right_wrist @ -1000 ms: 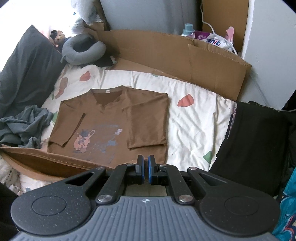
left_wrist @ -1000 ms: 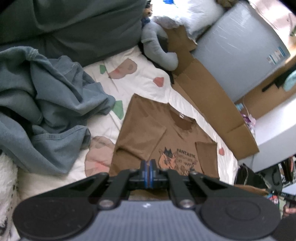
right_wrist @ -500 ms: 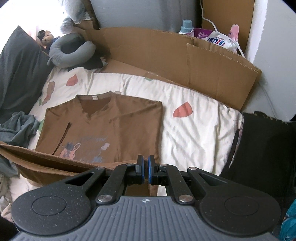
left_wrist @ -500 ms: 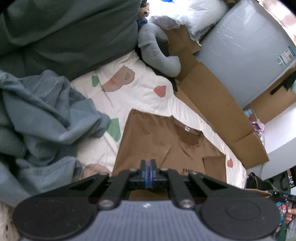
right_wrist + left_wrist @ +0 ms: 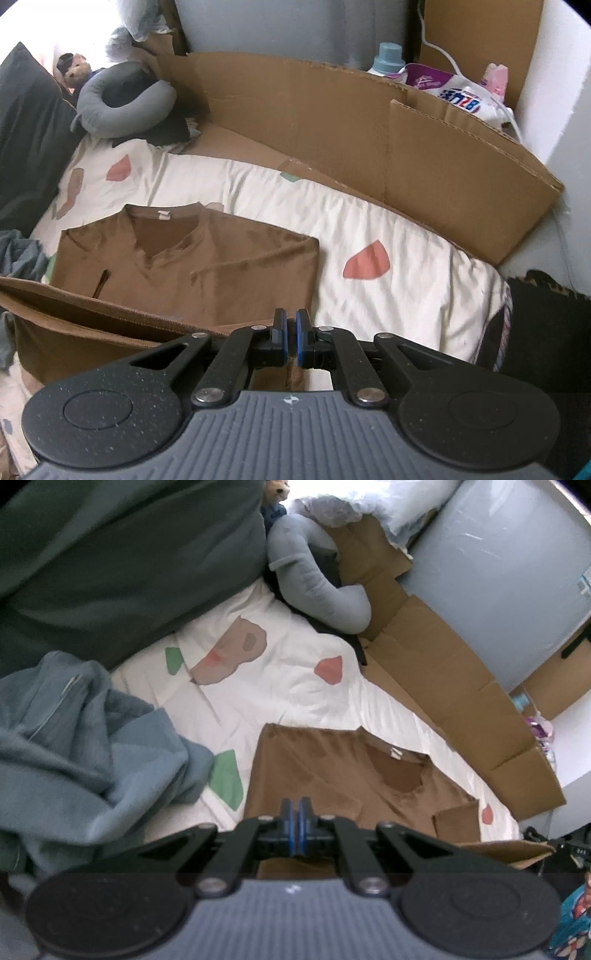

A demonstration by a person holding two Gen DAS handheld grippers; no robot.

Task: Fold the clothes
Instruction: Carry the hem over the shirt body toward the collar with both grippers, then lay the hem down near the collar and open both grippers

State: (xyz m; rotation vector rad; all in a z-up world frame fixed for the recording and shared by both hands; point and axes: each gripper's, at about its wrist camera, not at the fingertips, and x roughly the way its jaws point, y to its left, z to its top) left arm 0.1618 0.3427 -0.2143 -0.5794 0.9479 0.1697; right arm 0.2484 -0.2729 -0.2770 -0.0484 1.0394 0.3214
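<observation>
Both my left gripper [image 5: 295, 808] and my right gripper [image 5: 290, 328] pinch the lifted bottom hem of the brown T-shirt [image 5: 229, 258], over the patterned white sheet [image 5: 369, 229].

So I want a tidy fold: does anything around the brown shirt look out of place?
A crumpled blue-grey garment is heaped on the bedsheet beside the brown shirt, unfolded. The shirt itself lies flat, sleeves tucked in; nothing looks damaged.
</observation>
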